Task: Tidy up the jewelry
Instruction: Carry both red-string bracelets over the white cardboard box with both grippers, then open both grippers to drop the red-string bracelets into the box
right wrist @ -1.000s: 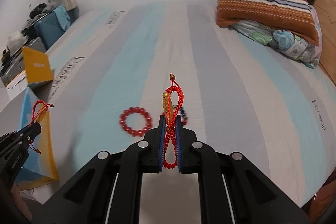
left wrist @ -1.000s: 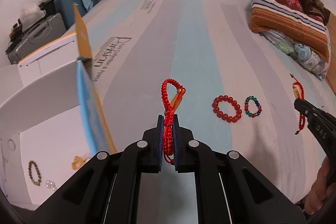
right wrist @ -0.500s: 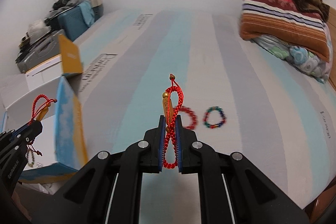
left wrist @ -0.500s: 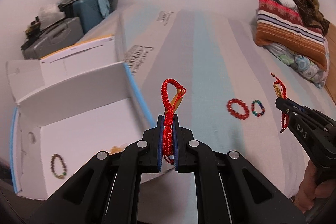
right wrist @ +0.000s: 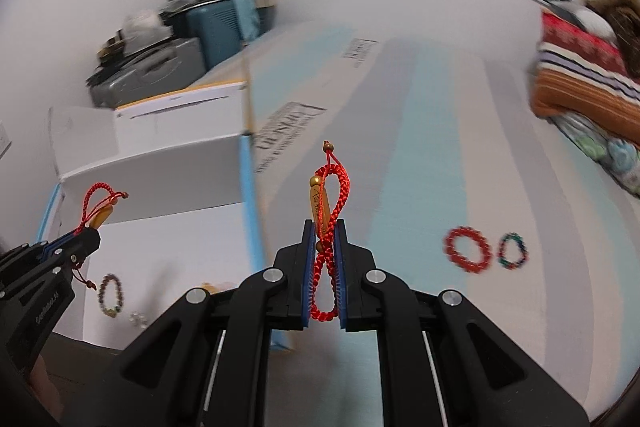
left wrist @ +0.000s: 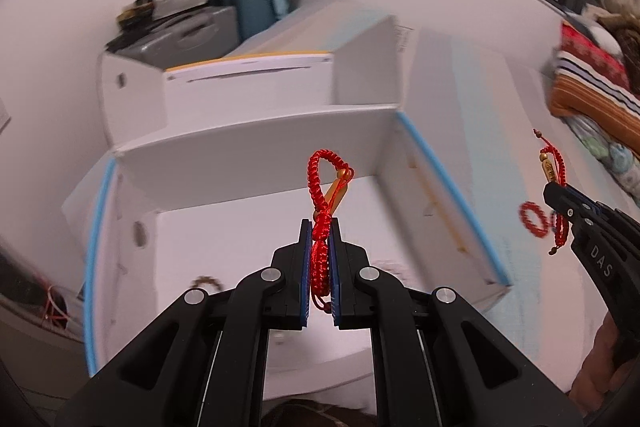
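Honestly, we're in decent shape but a few things could bite us. Our left gripper (left wrist: 320, 227) is clamped tight on a red braided bracelet (left wrist: 325, 183), and it sits over the open white box (left wrist: 448, 187), so that one looks ready to drop. Our right gripper (right wrist: 323, 227) is pinched just as tight on a second red cord bracelet (right wrist: 329, 195) with a gold charm, but it's out over the striped bedsheet (right wrist: 420, 155), beside the box's blue-edged wall and not above the inside.

So risk one: if we let go with the right now, that bracelet lands on the sheet or hangs up on the box wall. We'd guess it needs to come across the rim first.

Risk two: both cords are loopy and run down deep between the pads, with tails dangling near the jaw base. Braided cord could cling to the blue pads or snag when the jaws part, so it may not fall clean.

Risk three: the two grippers are close together near the box, so we could bump them.

Also the red bead bracelet (right wrist: 467, 253) and the multicolour bead bracelet (right wrist: 513, 251) lie on the sheet, side by side and well apart from the box, so we're not done
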`<action>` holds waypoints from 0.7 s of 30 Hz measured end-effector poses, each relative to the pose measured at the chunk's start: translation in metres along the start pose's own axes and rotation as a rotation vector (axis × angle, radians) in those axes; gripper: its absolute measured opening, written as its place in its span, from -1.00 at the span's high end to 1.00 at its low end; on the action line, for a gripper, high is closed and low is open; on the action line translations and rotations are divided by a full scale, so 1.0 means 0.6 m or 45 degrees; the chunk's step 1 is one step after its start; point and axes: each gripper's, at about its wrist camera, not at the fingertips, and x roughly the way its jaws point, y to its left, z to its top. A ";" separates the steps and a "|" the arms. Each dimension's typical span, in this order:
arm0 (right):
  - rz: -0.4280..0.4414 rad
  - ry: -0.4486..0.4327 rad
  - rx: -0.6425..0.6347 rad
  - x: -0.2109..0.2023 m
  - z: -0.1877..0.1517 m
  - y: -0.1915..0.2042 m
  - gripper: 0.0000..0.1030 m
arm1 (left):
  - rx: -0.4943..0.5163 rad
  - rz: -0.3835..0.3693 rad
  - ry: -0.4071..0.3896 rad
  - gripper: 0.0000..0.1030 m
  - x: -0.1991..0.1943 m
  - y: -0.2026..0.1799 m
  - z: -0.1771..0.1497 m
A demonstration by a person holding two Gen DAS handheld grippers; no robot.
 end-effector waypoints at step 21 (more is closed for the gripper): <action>0.091 0.271 -0.251 0.121 -0.044 0.190 0.84 | -0.132 0.076 0.298 0.87 0.121 0.140 -0.047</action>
